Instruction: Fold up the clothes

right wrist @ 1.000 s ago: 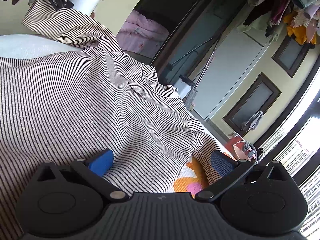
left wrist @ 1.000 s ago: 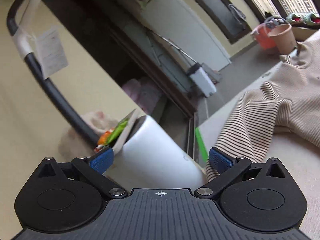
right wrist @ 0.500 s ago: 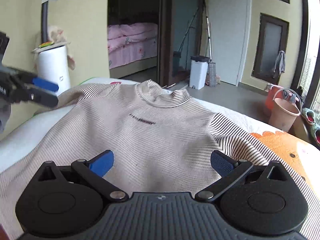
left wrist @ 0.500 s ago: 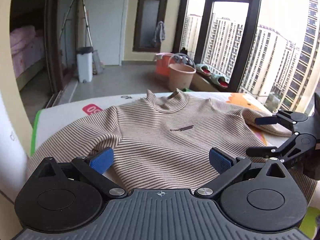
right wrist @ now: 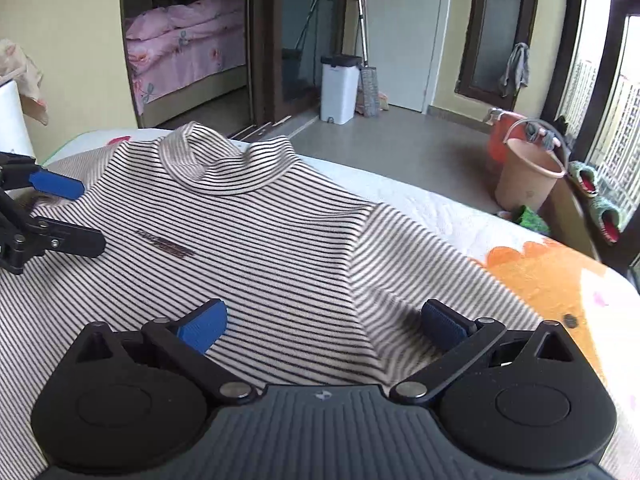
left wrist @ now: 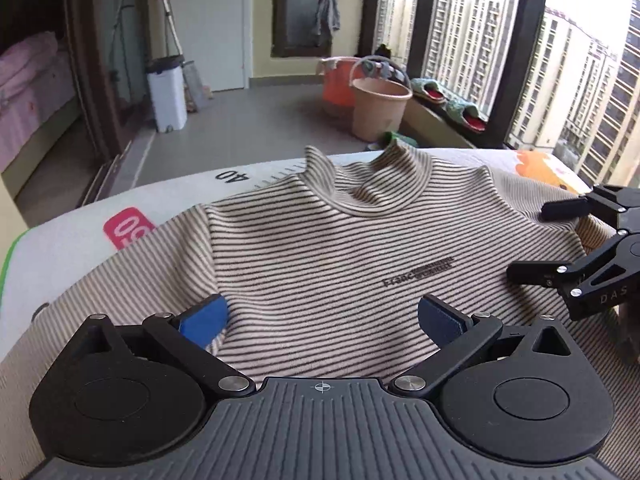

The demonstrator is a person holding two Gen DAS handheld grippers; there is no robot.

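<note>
A beige sweater (left wrist: pixel 320 256) with thin dark stripes and a high collar lies spread flat, front up, on a white mat (left wrist: pixel 80 240). My left gripper (left wrist: pixel 324 318) hovers open over its lower chest, nothing between the blue pads. At the right edge of the left wrist view my right gripper (left wrist: pixel 528 240) stands open above the sweater's shoulder. In the right wrist view the sweater (right wrist: pixel 260 240) fills the middle. My right gripper (right wrist: pixel 324 320) is open over the seam of the right sleeve. My left gripper (right wrist: pixel 91 217) shows open at the far left.
The mat has an orange print (right wrist: pixel 540 276) on its right part and a far edge close behind the collar. On the floor beyond stand a tan bucket (left wrist: pixel 380 108), an orange tub (left wrist: pixel 336 84) and a white bin (right wrist: pixel 340 88). A pink bed (right wrist: pixel 180 52) lies behind the doorway.
Both cameras have swung from tilted side views to face the collar squarely. The sweater, bunched a second ago, now lies flat. Both grippers stay open and have moved slightly closer.
</note>
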